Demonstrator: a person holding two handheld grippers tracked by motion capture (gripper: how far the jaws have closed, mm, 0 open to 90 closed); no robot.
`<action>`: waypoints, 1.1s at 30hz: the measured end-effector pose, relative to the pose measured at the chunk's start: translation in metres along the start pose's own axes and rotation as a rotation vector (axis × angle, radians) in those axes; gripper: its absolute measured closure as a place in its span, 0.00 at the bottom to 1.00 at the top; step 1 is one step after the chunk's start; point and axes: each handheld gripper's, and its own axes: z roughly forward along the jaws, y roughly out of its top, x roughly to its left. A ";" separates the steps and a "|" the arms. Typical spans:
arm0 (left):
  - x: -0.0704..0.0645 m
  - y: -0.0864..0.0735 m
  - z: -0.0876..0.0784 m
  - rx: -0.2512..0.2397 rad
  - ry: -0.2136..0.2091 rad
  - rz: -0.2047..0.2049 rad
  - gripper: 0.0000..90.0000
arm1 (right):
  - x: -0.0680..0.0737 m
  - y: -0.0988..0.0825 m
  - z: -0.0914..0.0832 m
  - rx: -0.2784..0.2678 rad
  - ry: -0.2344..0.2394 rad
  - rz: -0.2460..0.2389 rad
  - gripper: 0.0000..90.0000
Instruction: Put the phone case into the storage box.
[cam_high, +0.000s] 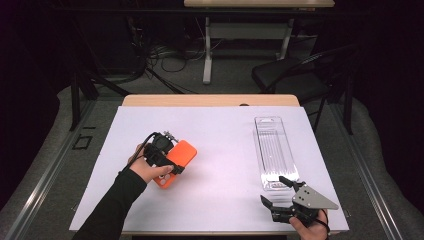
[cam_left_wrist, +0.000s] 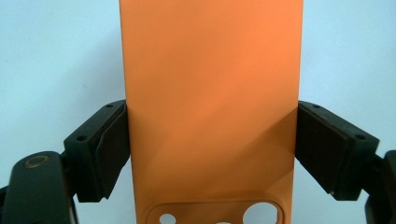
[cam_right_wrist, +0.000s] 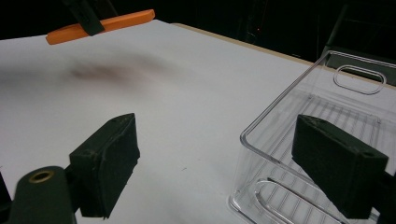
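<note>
Case-lifting is done: my left tongs (cam_high: 167, 155) clamp the orange phone case (cam_high: 179, 161) above the bench (cam_high: 220, 150); my right tongs (cam_high: 276, 192) gape empty by the clear tray (cam_high: 272, 145); placing it remains.

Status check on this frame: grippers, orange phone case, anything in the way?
Left gripper shut on orange phone case, lifted. Right gripper open beside clear plastic tray. Nothing between them.

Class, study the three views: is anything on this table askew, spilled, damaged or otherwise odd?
Nothing stands out. The orange phone case is clamped by its long edges in the left gripper and held clear of the white table. The clear plastic package lies flat and intact, and the right gripper is open beside its near end.
</note>
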 end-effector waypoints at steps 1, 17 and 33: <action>-0.001 0.001 -0.001 -0.002 -0.004 0.009 0.18 | 0.000 0.000 0.000 0.001 0.000 0.000 0.16; -0.030 0.034 0.001 -0.039 -0.061 0.113 0.18 | 0.000 0.004 0.003 -0.012 -0.023 -0.004 0.16; -0.058 0.067 -0.005 -0.020 -0.076 0.222 0.18 | 0.002 0.025 0.015 0.009 -0.058 -0.119 0.16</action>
